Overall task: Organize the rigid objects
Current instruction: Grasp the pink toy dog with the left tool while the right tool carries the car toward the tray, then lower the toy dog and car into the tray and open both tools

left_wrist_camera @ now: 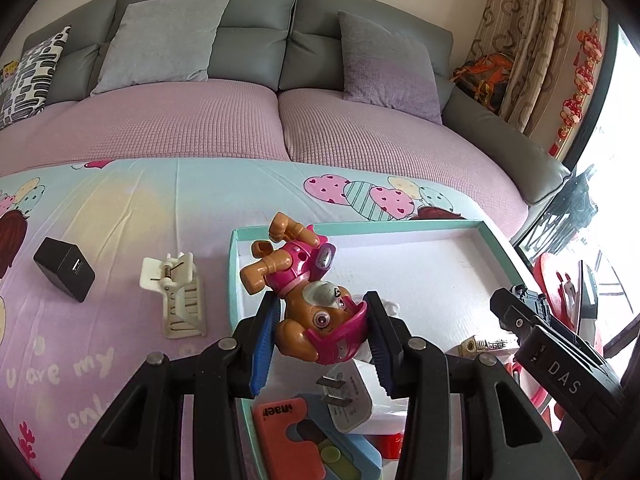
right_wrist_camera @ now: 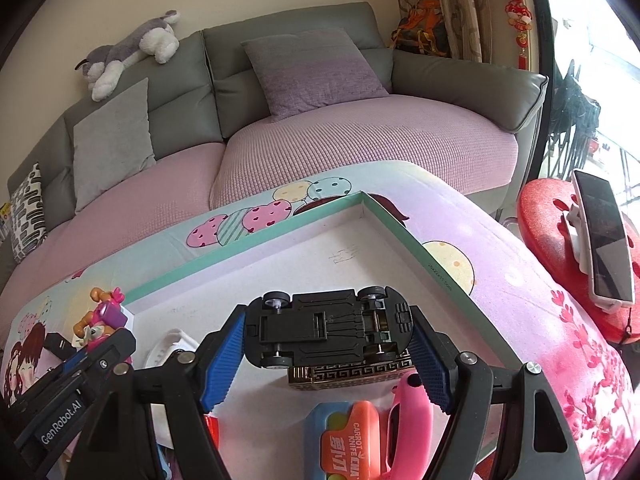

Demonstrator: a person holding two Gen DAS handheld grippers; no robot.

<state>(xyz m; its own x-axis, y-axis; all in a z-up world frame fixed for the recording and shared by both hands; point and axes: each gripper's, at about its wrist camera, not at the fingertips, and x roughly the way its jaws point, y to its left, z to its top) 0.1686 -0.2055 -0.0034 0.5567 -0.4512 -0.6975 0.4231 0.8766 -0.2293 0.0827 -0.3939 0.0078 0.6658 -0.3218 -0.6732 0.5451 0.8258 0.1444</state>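
My left gripper (left_wrist_camera: pixel 322 336) is shut on a pink and brown toy dog (left_wrist_camera: pixel 308 300), held upside down above the near left corner of the teal-rimmed white tray (left_wrist_camera: pixel 400 227). My right gripper (right_wrist_camera: pixel 326 354) is shut on a black toy car (right_wrist_camera: pixel 328 330), underside up, held over the tray (right_wrist_camera: pixel 400 236). The right gripper also shows at the right of the left wrist view (left_wrist_camera: pixel 532 320). The toy dog also shows at the left of the right wrist view (right_wrist_camera: pixel 102 318).
A black charger cube (left_wrist_camera: pixel 64 274) and a white clip (left_wrist_camera: pixel 178 292) lie on the cartoon-print cloth left of the tray. The tray's near end holds a white plug (left_wrist_camera: pixel 348 400), an orange knife tool (right_wrist_camera: pixel 354 440), a pink item (right_wrist_camera: pixel 410 420) and a gold-patterned lighter (right_wrist_camera: pixel 348 376). A sofa stands behind.
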